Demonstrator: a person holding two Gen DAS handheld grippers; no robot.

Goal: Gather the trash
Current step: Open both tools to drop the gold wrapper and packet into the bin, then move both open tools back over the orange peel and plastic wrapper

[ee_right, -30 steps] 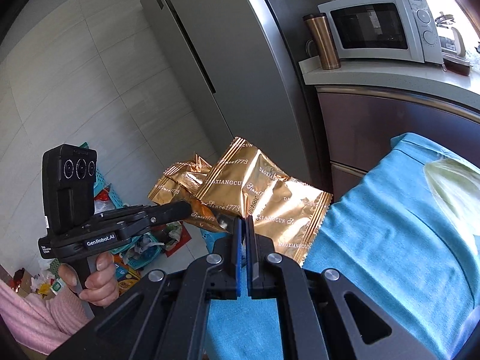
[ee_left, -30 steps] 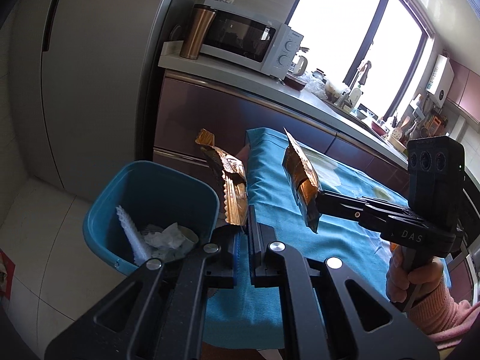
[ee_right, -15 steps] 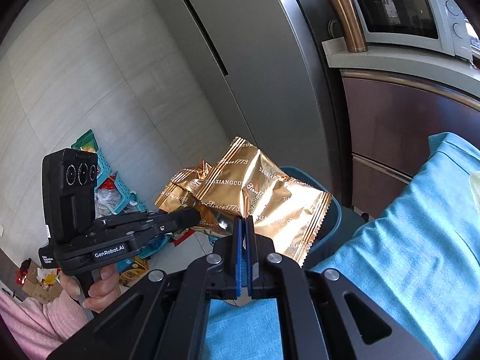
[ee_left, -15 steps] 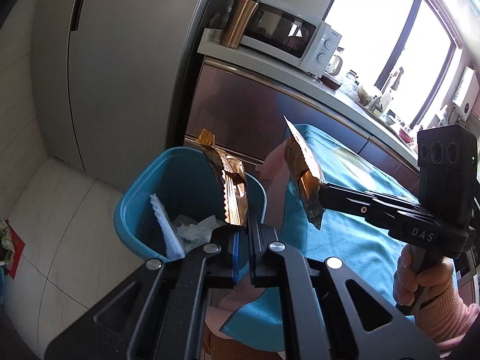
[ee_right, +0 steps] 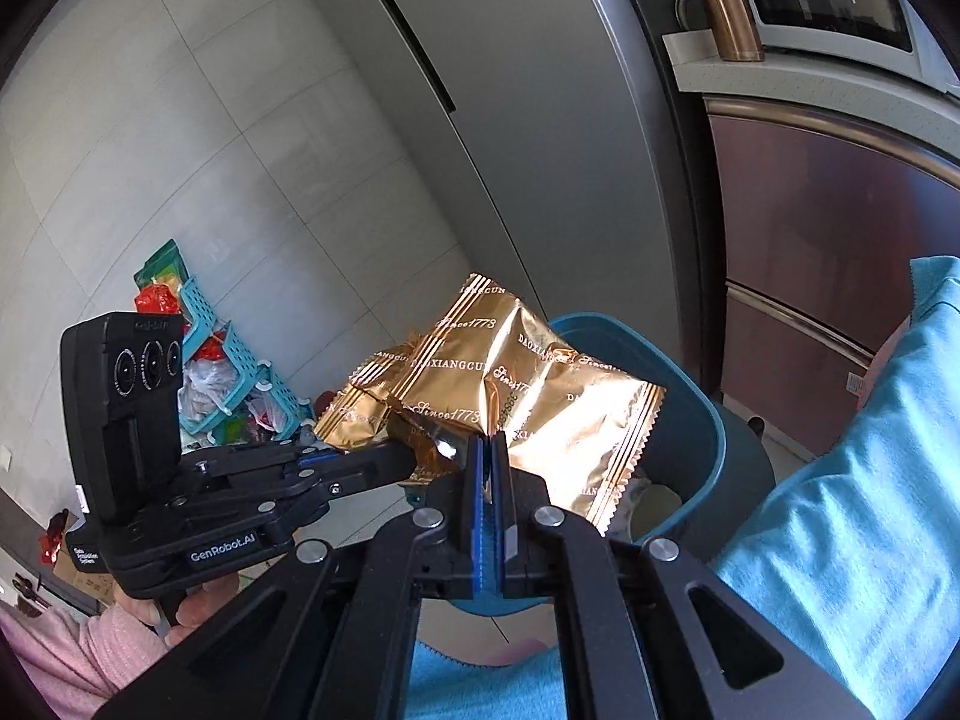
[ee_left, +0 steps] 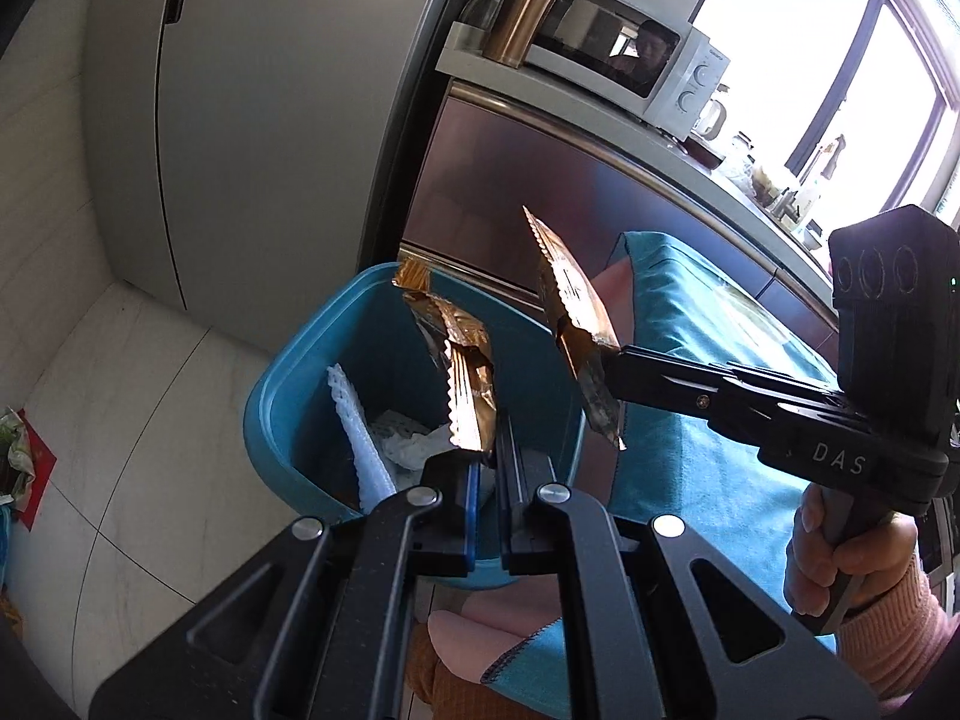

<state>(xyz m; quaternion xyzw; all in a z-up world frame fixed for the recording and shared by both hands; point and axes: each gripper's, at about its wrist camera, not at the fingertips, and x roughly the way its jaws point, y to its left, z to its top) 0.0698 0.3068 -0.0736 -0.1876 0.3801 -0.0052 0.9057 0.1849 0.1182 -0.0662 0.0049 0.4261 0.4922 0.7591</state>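
My left gripper (ee_left: 495,450) is shut on a crumpled gold wrapper (ee_left: 459,372), held upright above the open blue bin (ee_left: 312,360). My right gripper (ee_left: 606,360) is just to its right, shut on a larger flat gold snack wrapper (ee_left: 570,306) over the bin's right rim. In the right wrist view the right gripper (ee_right: 487,450) pinches the flat wrapper (ee_right: 540,396) by its lower edge. There the left gripper (ee_right: 408,456) holds the crumpled wrapper (ee_right: 360,408) beside it, and the bin (ee_right: 690,414) lies behind and below. White foam and paper lie inside the bin.
A grey fridge (ee_left: 270,120) stands behind the bin. A counter carries a microwave (ee_left: 624,60) and a copper tumbler (ee_left: 522,12). A table with a teal cloth (ee_left: 708,360) is at the right. Teal baskets with bags (ee_right: 222,360) sit on the floor.
Both grippers have carried their wrappers leftward off the table and down, so that they now hang over the bin. Both grips stay the same.
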